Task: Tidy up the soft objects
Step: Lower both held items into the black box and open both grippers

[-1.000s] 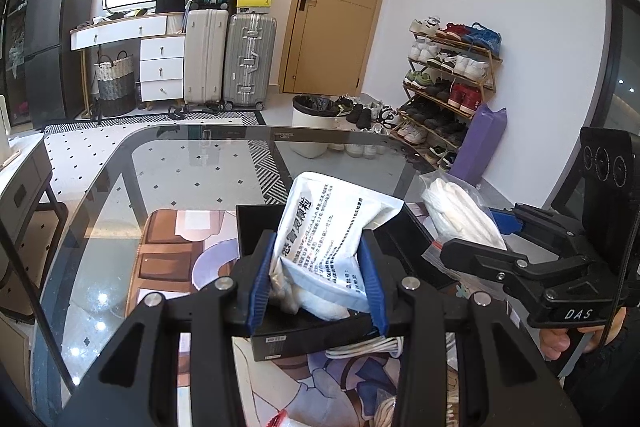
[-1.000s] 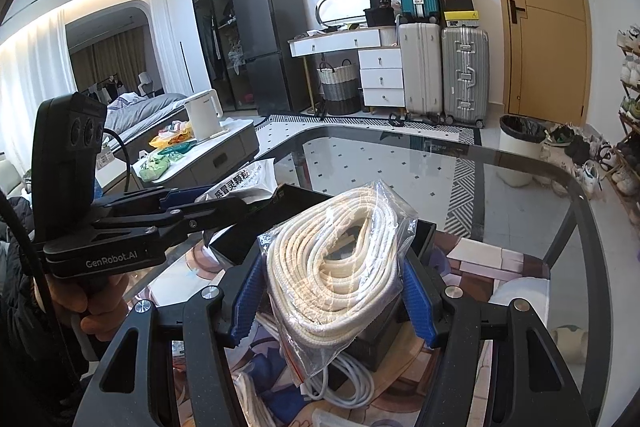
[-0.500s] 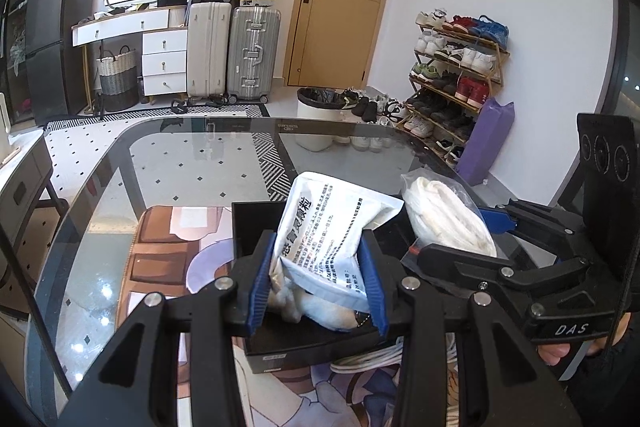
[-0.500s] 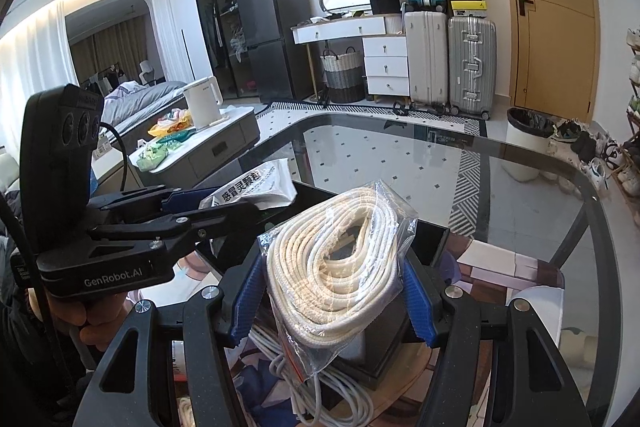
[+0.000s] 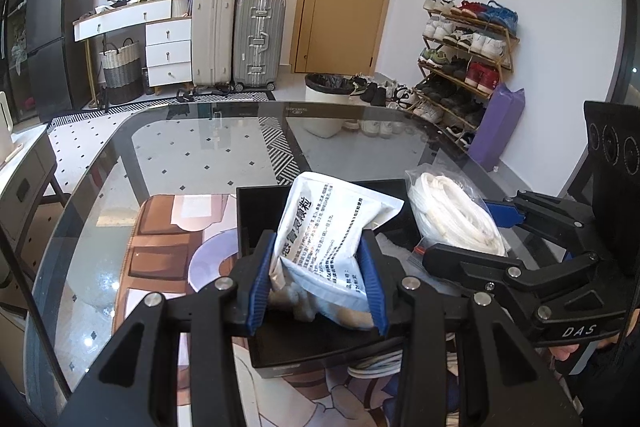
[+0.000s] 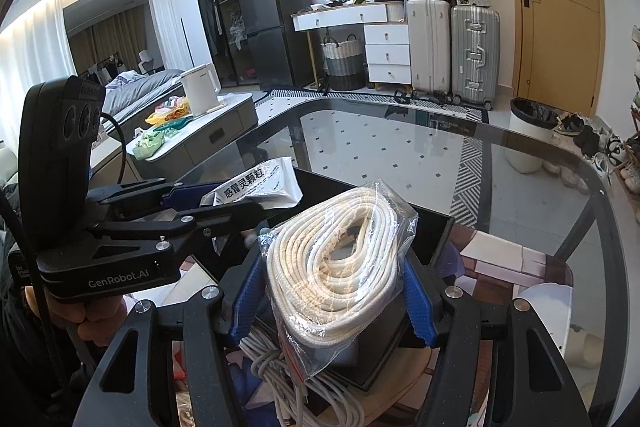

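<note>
Carrying step: left gripper (image 5: 318, 283) jaws clamp a white sachet pack (image 5: 328, 231), right gripper (image 6: 334, 301) jaws clamp a bagged rope coil (image 6: 336, 259), both above the black tray (image 5: 256, 203). Next, likely: lower each into the tray, then release.

Bright, sharp pics w/ fisheye warp, table (image 5: 192, 155) glare.

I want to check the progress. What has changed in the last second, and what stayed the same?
Both hands have carried their loads forward and lower over the black box: the left gripper brings the white printed pouch, and the right gripper brings the bagged white rope, now closer beside the pouch. Nothing was taken or released: both jaws stay clamped. The box has not shifted on the glass table.
</note>
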Available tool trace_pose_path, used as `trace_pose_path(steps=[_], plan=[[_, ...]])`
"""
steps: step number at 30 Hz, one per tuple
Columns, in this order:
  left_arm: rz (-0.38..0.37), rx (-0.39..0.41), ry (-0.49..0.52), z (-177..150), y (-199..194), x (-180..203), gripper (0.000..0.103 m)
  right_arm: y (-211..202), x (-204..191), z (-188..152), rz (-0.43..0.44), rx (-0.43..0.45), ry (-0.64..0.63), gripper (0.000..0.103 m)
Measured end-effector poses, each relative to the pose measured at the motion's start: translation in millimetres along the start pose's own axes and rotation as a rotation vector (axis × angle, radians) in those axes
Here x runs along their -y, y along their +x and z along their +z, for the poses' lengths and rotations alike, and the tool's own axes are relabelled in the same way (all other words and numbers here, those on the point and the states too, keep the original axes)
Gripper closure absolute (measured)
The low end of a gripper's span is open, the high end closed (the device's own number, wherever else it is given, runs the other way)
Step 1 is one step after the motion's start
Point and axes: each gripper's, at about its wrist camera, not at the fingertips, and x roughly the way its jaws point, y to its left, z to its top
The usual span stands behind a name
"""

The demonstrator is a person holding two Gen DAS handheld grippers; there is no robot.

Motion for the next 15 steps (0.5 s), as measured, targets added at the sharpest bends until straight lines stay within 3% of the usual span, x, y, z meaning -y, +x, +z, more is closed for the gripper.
trace_pose_path(steps=[8, 12, 15], plan=[[0.012, -0.032, 0.027, -4.5, 8.9, 1.3, 0.063, 19.3, 1.7, 0.5, 0.0, -0.039, -0.005, 0.04], [0.016, -0.034, 0.038, -4.4, 8.8, 2.4, 0.059, 13.5, 2.6, -0.9, -0.025, -0.008, -0.007, 0.026], [0.018, -0.024, 0.045, -4.1, 4.8, 3.4, 0.048, -2.7, 1.4, -2.9, -0.035, 0.028, -0.006, 0.016]])
